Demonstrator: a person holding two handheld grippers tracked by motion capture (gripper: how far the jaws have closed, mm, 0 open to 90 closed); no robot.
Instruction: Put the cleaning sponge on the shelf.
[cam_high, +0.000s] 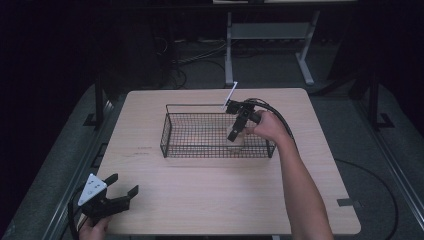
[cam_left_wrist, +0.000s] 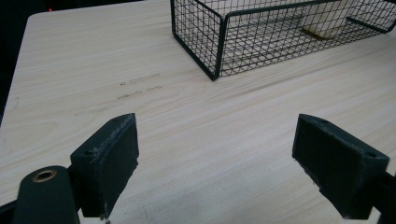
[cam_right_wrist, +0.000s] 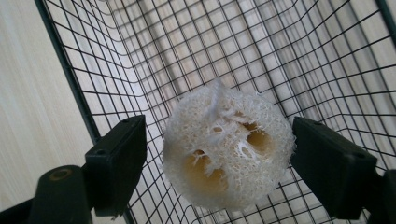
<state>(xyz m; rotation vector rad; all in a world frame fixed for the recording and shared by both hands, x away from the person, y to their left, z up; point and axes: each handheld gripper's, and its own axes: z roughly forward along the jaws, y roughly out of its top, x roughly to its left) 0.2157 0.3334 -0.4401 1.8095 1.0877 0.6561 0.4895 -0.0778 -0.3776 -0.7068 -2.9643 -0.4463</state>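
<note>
In the high view, a black wire basket (cam_high: 170, 131) sits mid-counter (cam_high: 210, 200), its long side across the view. The right hand-held gripper (cam_high: 234, 135) reaches down into the basket's right end, where a pale object shows only dimly behind the mesh. The left hand-held gripper (cam_high: 121, 184) rests at the counter's near-left corner, jaws apart, well clear of the basket, with bare wood between them.

The left gripper view looks along its own spread jaws, nothing between them, across bare counter (cam_left_wrist: 210, 121) to the basket's (cam_left_wrist: 219, 42) near corner; a pale block shape lies inside at the far end, unclear through the wire.

The right gripper view tells what the others cannot: a round loofah slice (cam_right_wrist: 229, 149), fibrous and holed, sits between the jaws over the basket's (cam_right_wrist: 154, 51) mesh floor. The right jaw touches its edge; the left jaw stands just off it, so the jaws are parted, not clamped. The basket wall rises just left of the left jaw.
</note>
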